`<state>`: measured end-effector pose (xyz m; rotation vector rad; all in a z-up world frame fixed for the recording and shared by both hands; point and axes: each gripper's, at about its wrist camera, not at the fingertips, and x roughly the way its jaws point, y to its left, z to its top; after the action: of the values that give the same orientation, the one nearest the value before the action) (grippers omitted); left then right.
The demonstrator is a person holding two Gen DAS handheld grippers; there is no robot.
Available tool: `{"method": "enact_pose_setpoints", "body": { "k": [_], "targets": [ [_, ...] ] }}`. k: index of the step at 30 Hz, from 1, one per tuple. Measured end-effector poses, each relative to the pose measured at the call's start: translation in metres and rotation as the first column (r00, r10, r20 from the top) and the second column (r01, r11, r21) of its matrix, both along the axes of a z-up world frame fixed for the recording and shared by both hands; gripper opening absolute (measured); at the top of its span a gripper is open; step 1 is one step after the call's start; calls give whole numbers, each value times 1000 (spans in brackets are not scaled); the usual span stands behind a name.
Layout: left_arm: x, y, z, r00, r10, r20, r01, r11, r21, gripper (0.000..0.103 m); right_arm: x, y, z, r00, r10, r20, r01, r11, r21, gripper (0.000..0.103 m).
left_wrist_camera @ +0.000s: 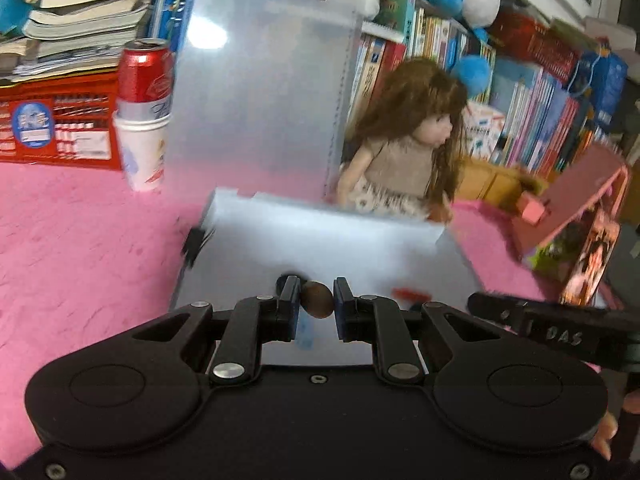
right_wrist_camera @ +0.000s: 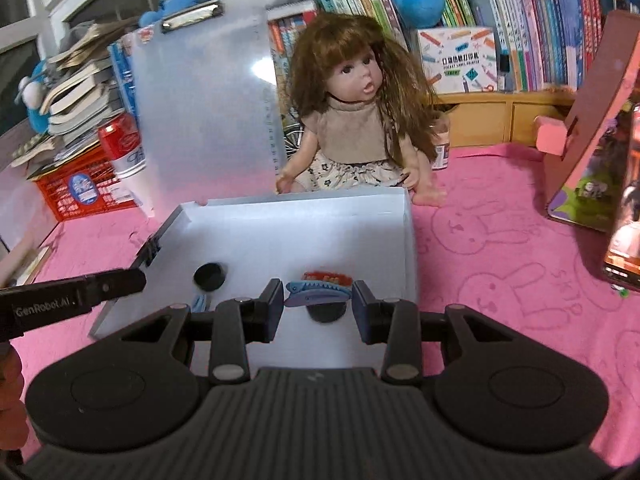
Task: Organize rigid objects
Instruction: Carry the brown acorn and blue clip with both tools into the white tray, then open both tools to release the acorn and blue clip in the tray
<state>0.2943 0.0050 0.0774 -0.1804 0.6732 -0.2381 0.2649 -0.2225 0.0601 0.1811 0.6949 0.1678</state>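
Left wrist view: my left gripper [left_wrist_camera: 316, 300] is clenched on a small brown rounded object [left_wrist_camera: 317, 299], pinched between both pads and held over the near end of the white box [left_wrist_camera: 320, 236], which lies on the pink cloth [left_wrist_camera: 80, 240]; a red item [left_wrist_camera: 410, 293] lies in the box to the right. I judge the brown piece hard, light and smooth, so it may slip unless pinched across its middle. A doll [left_wrist_camera: 404, 160] sits just beyond the far wall, a red can [left_wrist_camera: 145, 76] far left. Right wrist view: my right gripper [right_wrist_camera: 318, 300] grasps a blue hair clip [right_wrist_camera: 318, 294] lengthwise, pads on its two ends, above the box floor near a black disc [right_wrist_camera: 209, 275] and a second dark disc [right_wrist_camera: 326, 314]. The clip looks stiff, light plastic, possibly springy; I would hold its body, not its teeth. My left gripper's finger [right_wrist_camera: 100, 286] enters from the left.
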Motion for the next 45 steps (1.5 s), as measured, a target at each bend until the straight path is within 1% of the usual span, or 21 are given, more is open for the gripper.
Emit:
{"method": "enact_pose_setpoints", "body": {
  "k": [1, 3, 4, 7, 10, 14, 16, 22, 28, 33, 35, 36, 37, 38, 39, 40, 42, 43, 44, 45],
  "targets": [
    [6, -1, -1, 1000, -18, 13, 18, 1000, -18, 17, 7, 0, -1, 1000, -3, -4, 3, 1000, -3, 42],
    [20, -6, -3, 999, -42, 24, 42, 999, -8, 17, 18, 1, -4, 1000, -5, -6, 5, 1000, -13, 42],
    [28, -9, -6, 999, -37, 11, 37, 999, 8, 17, 25, 1, -6, 1000, -6, -10, 6, 1000, -18, 42],
    [53, -13, -16, 999, 1, -44, 0, 1000, 19, 17, 41, 2, -11, 1000, -14, -25, 14, 1000, -13, 42],
    [70, -15, -28, 997, 33, -63, -30, 999, 43, 17, 55, 1, -18, 998, -25, -49, 25, 1000, 5, 42],
    [91, -16, -40, 993, 40, -109, -34, 997, 62, 17, 68, 3, -27, 997, -19, -75, 19, 1000, 1, 42],
    [96, -16, -43, 991, 49, -126, -40, 996, 74, 17, 74, 5, -30, 996, -15, -89, 14, 1000, -9, 42],
    [109, -19, -49, 989, 52, -139, -39, 994, 98, 17, 86, 9, -39, 994, -16, -111, 12, 999, -30, 42],
    [112, -23, -63, 985, 60, -161, -43, 993, 110, 17, 90, 10, -49, 991, -18, -134, 11, 999, -48, 42],
    [110, -29, -67, 989, 54, -136, -35, 990, 140, 17, 89, 13, -51, 992, -15, -124, 7, 997, -71, 42],
    [109, -29, -68, 991, 47, -126, -30, 990, 134, 18, 90, 13, -51, 993, -14, -119, 5, 997, -71, 42],
    [108, -28, -67, 992, 42, -122, -27, 992, 126, 19, 89, 13, -51, 993, -13, -114, 6, 998, -66, 44],
    [107, -27, -67, 992, 44, -118, -30, 992, 120, 23, 88, 12, -51, 994, -15, -107, 9, 998, -58, 46],
    [107, -27, -67, 992, 43, -118, -30, 993, 115, 30, 87, 11, -50, 995, -21, -101, 15, 998, -53, 51],
    [106, -26, -66, 992, 44, -116, -31, 993, 112, 33, 86, 11, -49, 995, -24, -93, 19, 999, -50, 59],
    [105, -26, -64, 993, 43, -111, -31, 993, 112, 39, 85, 10, -47, 996, -23, -84, 19, 999, -48, 62],
    [101, -26, -59, 995, 34, -92, -23, 993, 120, 43, 81, 9, -42, 997, -28, -67, 25, 998, -53, 66],
    [99, -27, -56, 996, 27, -84, -17, 993, 119, 47, 79, 9, -40, 998, -30, -60, 27, 998, -55, 69],
    [96, -26, -52, 997, 24, -76, -15, 993, 114, 54, 77, 9, -37, 998, -31, -53, 29, 998, -56, 71],
    [93, -25, -49, 997, 25, -71, -17, 994, 104, 58, 75, 9, -34, 998, -34, -43, 32, 998, -56, 75]
  ]
}}
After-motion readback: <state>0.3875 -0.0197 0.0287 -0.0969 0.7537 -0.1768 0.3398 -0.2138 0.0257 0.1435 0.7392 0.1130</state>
